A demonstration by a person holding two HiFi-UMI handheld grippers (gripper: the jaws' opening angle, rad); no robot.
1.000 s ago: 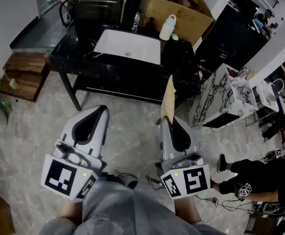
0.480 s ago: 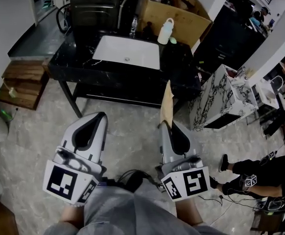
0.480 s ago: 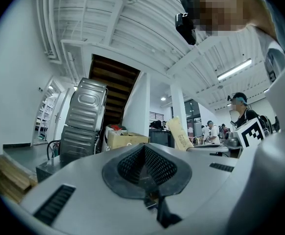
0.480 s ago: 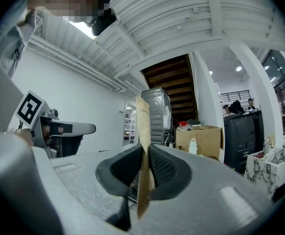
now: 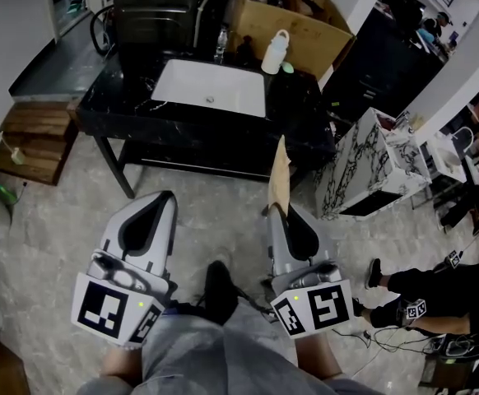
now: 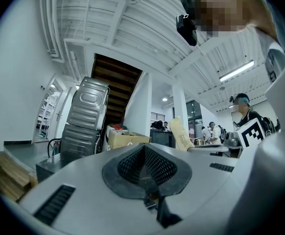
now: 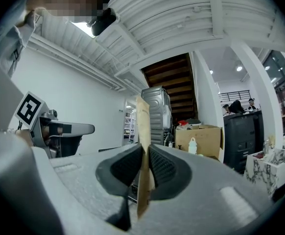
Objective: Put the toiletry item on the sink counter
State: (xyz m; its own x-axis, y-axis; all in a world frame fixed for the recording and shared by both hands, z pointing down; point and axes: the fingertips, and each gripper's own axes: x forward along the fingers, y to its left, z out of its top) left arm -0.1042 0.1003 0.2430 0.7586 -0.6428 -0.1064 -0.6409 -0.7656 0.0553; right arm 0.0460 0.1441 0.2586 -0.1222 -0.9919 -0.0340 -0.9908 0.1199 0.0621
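Black marble sink counter [image 5: 299, 109] lay well ahead of both grippers. A dark shoe [image 5: 219, 290] had swung into the head view, likely a step toward it. The right gripper [image 5: 279, 210] stayed clamped on the flat tan packet [image 5: 281, 171]; the left gripper [image 5: 168, 194] was closed on nothing.

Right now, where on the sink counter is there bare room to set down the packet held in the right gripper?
The black counter is bare right of the white basin, in front of the white bottle. A narrower strip runs left of the basin. The back edge by the bottle and the cardboard box is crowded.
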